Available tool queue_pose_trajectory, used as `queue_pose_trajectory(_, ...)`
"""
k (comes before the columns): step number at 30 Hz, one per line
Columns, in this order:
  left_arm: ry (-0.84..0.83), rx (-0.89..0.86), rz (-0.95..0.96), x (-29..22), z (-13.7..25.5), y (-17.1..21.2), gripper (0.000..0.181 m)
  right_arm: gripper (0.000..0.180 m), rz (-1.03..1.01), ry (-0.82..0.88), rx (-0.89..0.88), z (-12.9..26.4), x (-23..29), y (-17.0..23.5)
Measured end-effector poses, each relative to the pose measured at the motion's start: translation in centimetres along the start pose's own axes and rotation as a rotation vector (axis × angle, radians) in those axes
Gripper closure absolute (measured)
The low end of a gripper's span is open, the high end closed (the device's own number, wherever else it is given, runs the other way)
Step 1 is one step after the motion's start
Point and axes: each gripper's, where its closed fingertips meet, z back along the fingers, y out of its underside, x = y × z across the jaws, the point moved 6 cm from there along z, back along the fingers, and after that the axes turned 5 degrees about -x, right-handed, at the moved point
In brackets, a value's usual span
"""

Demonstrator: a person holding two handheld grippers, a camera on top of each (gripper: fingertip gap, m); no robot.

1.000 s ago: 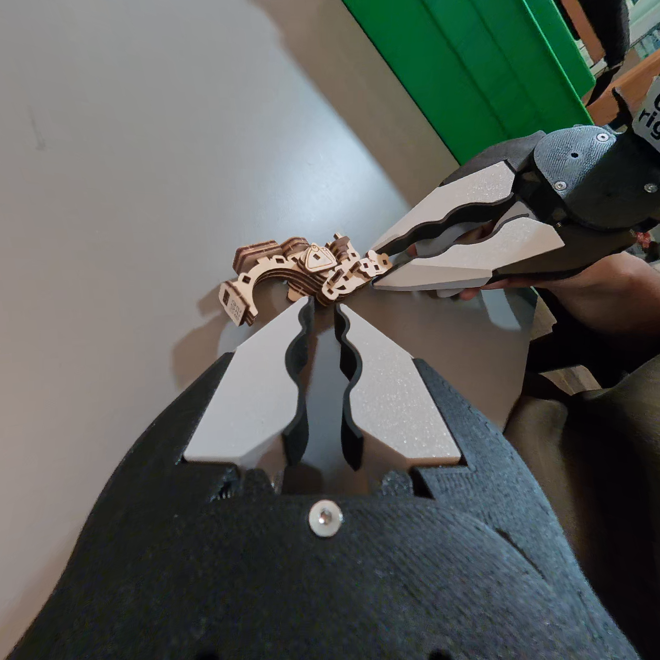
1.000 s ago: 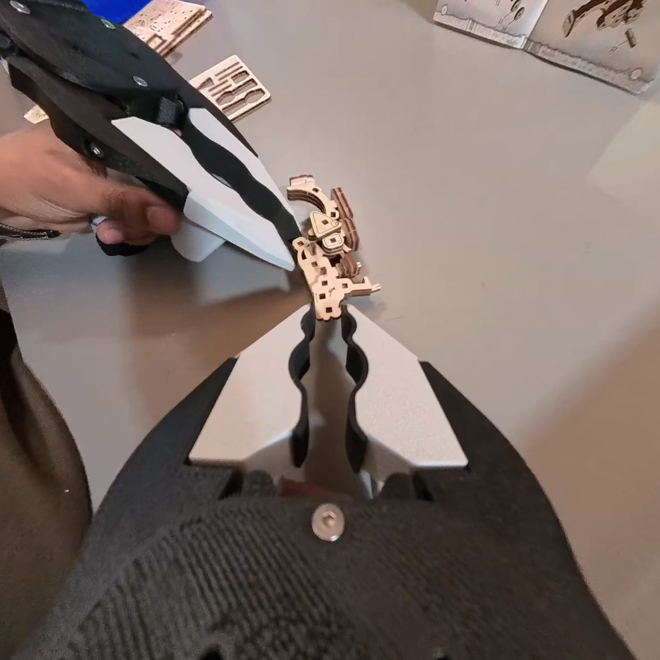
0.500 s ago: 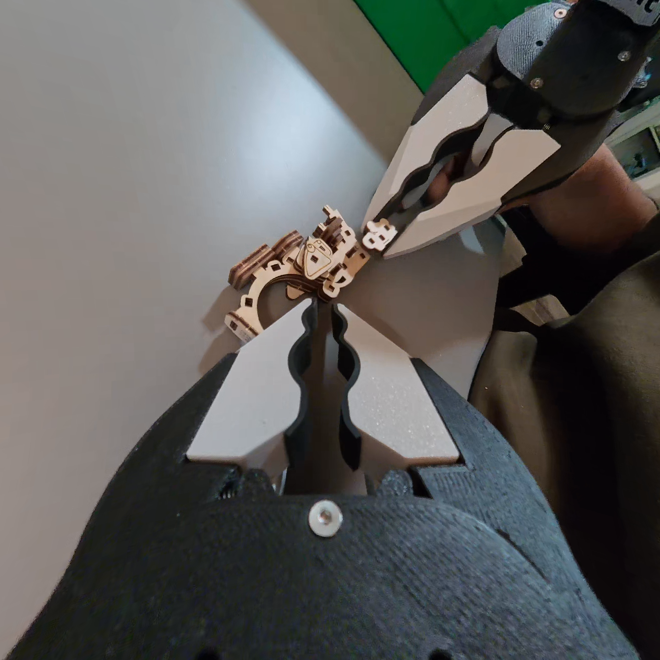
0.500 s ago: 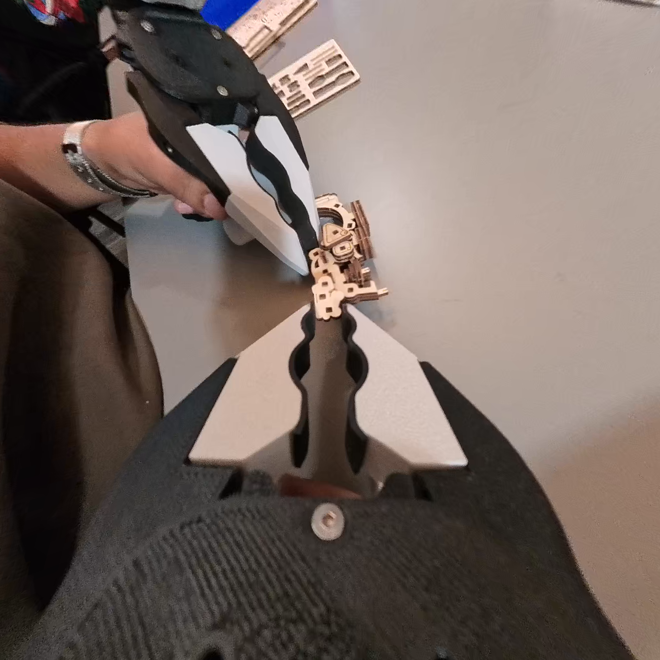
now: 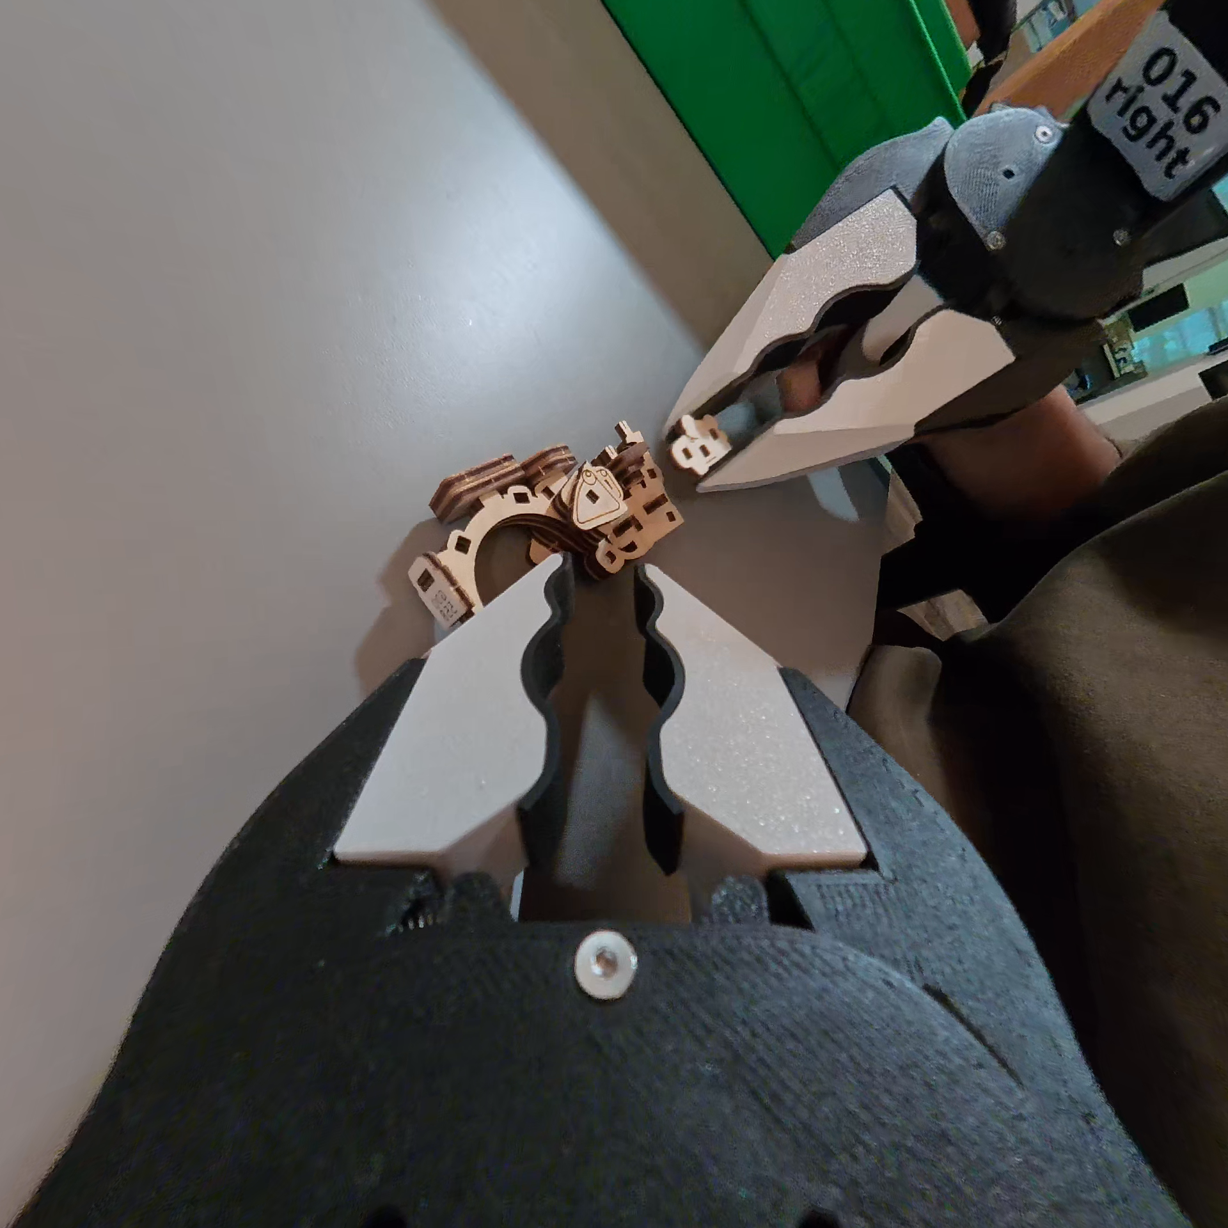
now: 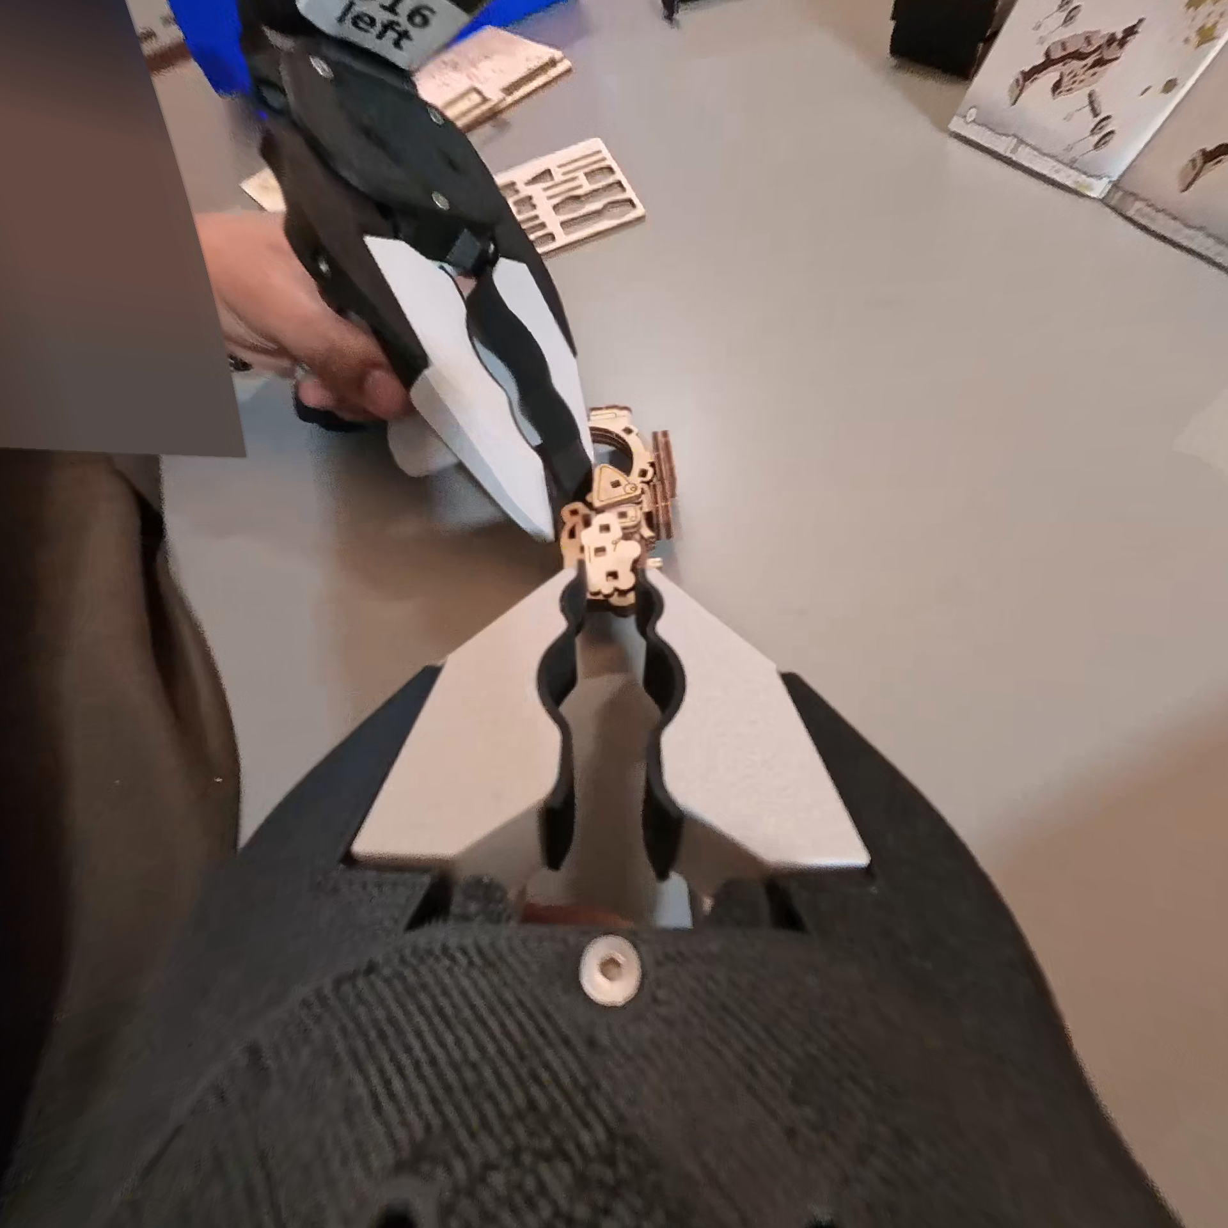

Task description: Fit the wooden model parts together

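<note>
My right claw [image 5: 691, 458] pinched a small wooden piece [image 5: 698, 452] at its tips, just beside the wooden model [image 5: 565, 525] — which my left claw [image 5: 601, 575], narrowed, gripped above the grey table [image 5: 232, 332].

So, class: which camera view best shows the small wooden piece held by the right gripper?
The left wrist view: the small wooden piece shows apart from the wooden model. In the right wrist view, the right gripper holds it overlapping the model.
</note>
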Motion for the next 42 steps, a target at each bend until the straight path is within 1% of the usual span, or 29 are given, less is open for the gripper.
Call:
queue_pose_trajectory(8, 0.005, -0.012, 0.022, 0.1, -0.1, -0.1, 0.166, 0.167, 0.057, 0.109, 0.003, 0.3, -0.3, -0.5)
queue_pose_trajectory(11, 0.003, -0.011, 0.026, 0.1, -0.1, -0.1, 0.167, 0.167, -0.002, 0.134, -0.017, 0.8, -1.3, -0.3)
queue_pose_trajectory(15, 0.004, -0.013, 0.029, 0.1, -0.1, -0.1, 0.167, 0.167, -0.135, 0.114, -0.067, 1.6, -2.5, -0.1)
queue_pose_trajectory(18, 0.012, -0.008, 0.028, 0.0, 0.2, 0.0, 0.165, 0.167, -0.173, 0.107, -0.064, 1.7, -3.1, 0.3)
queue_pose_trajectory(21, 0.02, -0.012, 0.042, -0.3, 0.7, 0.0, 0.16, 0.167, -0.149, 0.128, -0.037, 1.7, -3.3, 0.7)
queue_pose_trajectory(26, 0.021, -0.117, 0.024, -0.7, 2.1, -1.7, 0.16, 0.167, -0.024, 0.194, 0.042, 1.4, -3.3, 1.3)
queue_pose_trajectory(28, -0.033, -0.167, -0.004, -0.2, 2.8, -2.3, 0.158, 0.167, 0.028, 0.221, 0.076, 1.4, -3.3, 1.5)
queue_pose_trajectory(30, -0.168, -0.205, -0.044, 1.1, 3.3, -2.6, 0.152, 0.167, 0.072, 0.246, 0.115, 1.3, -3.3, 1.7)
queue_pose_trajectory(33, -0.286, -0.185, -0.115, 1.8, 3.3, -2.5, 0.146, 0.167, 0.102, 0.251, 0.138, 1.2, -3.0, 1.9)
queue_pose_trajectory(39, -0.367, -0.077, -0.19, 2.0, 2.1, -1.4, 0.148, 0.167, 0.054, 0.281, 0.163, 1.3, -3.8, 2.5)
queue_pose_trajectory(41, -0.377, -0.061, -0.192, 2.1, 1.9, -1.2, 0.156, 0.166, 0.031, 0.312, 0.147, 1.3, -4.1, 2.4)
queue_pose_trajectory(42, -0.379, -0.056, -0.187, 2.1, 1.8, -1.2, 0.16, 0.159, 0.029, 0.332, 0.137, 1.3, -4.3, 2.3)
